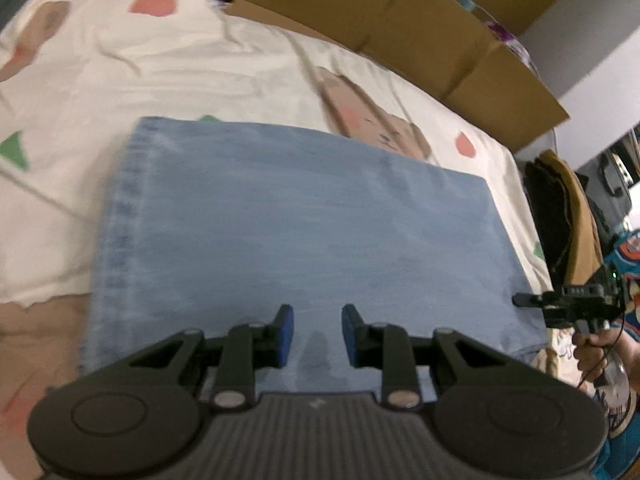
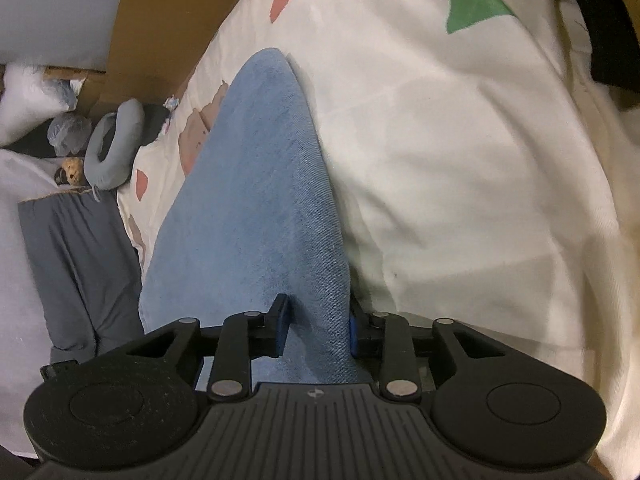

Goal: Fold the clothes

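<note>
At the far left of the left wrist view we see the bed sheet (image 1: 168, 72), cream with printed bears, pink blobs and green triangles, and lying flat on it one pair of folded jeans (image 1: 280, 220) in pale blue denim, its stitched hem running down the left edge. The left gripper (image 1: 318, 334) hovers over the near end of the denim with its fingers (image 1: 285, 334) a little way apart and nothing between them; they hold nothing. Further right, cardboard boxes (image 1: 400, 28) stand behind the bed, and at the right edge a hand (image 1: 596, 350) carries the right gripper (image 1: 524, 300) at the side edge of the jeans.

In the right wrist view that gripper's fingers (image 2: 281, 328) straddle a raised ridge of the denim. They stand partly open, the left one clear of the cloth, so we judge the fold loose between them, not pinched (the right finger is half hidden behind the ridge).

We expect the denim to handle as a fairly heavy, soft but thick cloth: it drapes, keeps a crease, and is neither slippery nor fragile. The best hold is at the corners or along the doubled edge, where the layers can be taken together.

We count one pair of jeans, two grippers, one hand in view, and at least two boxes.
</note>
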